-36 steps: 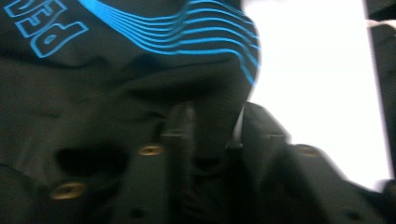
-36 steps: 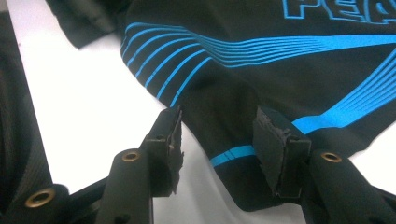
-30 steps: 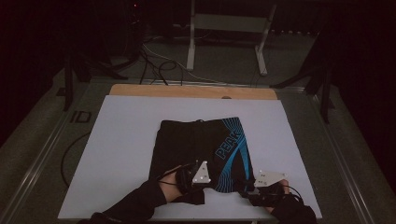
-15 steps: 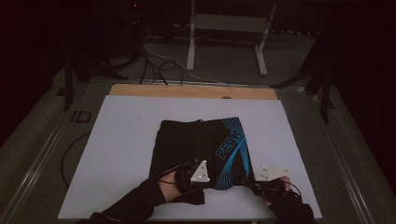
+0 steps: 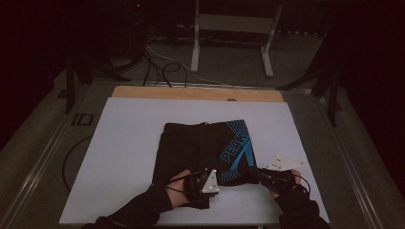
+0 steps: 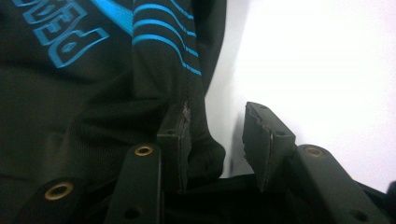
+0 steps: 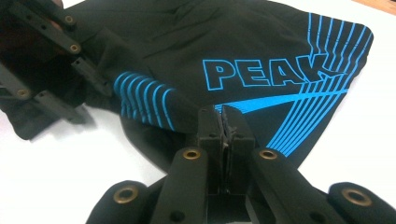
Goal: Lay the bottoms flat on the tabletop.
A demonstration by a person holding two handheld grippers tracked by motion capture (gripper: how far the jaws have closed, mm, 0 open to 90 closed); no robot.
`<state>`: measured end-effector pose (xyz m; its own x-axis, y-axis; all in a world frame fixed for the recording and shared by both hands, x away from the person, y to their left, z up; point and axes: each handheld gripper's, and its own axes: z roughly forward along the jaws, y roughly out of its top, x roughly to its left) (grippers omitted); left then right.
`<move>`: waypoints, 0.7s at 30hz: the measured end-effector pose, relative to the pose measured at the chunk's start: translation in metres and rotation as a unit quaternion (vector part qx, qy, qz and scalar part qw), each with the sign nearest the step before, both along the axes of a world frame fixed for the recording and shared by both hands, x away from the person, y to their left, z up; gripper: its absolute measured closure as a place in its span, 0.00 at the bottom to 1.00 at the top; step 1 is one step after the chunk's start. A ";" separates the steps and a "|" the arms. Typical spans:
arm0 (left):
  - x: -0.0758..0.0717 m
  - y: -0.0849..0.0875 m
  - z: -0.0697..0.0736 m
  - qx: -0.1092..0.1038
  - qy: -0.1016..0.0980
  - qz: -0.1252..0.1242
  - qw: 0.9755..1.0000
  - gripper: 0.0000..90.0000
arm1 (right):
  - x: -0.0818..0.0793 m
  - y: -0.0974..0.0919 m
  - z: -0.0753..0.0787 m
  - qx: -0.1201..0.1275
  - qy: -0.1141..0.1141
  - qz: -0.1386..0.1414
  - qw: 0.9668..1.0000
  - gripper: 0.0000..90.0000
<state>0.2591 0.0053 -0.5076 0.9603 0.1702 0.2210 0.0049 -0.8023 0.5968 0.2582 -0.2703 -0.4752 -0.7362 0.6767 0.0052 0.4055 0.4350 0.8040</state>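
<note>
Black shorts point(image 5: 200, 148) with blue stripes and the word PEAK lie on the white board point(image 5: 119, 157). My left gripper point(image 5: 214, 180) is at their near hem. Its jaws have just been opening and now stand apart. A fold of the black cloth point(image 6: 201, 154) rests between them against one pad point(image 6: 175, 135), and the other pad is clear of it. My right gripper point(image 5: 260, 175) is at the near right corner of the shorts point(image 7: 261, 51). There its jaws point(image 7: 224, 126) are pressed together, shut on the striped edge.
The board lies on a table with a wooden strip point(image 5: 196, 93) along its far edge. Behind it on the floor are cables point(image 5: 162, 67) and a white stand point(image 5: 234, 28). White board shows to the left and right of the shorts.
My right gripper has risen a little and moved slightly right with the shorts' corner. The left hand has stayed about where it was.
</note>
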 end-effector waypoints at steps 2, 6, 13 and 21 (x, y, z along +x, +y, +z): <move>0.002 0.001 -0.001 -0.001 -0.001 0.006 1.000 0.72 | 0.000 0.000 0.000 0.004 0.005 -0.004 1.000 0.99; 0.005 0.001 -0.004 0.000 -0.021 0.023 1.000 0.85 | -0.001 0.000 -0.001 0.001 0.002 -0.002 1.000 0.99; 0.007 0.001 -0.002 0.000 -0.020 0.019 1.000 0.96 | -0.002 0.001 0.000 0.003 0.000 0.001 1.000 0.99; 0.004 0.009 0.033 -0.060 0.038 0.010 0.997 0.97 | -0.007 -0.005 0.009 0.013 -0.012 -0.007 1.000 0.99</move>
<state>0.2634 0.0145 -0.4750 0.9695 0.2105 0.1253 0.0688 -0.7249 0.6854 0.2511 -0.2750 -0.4660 -0.7273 0.6863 0.0050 0.3916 0.4090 0.8243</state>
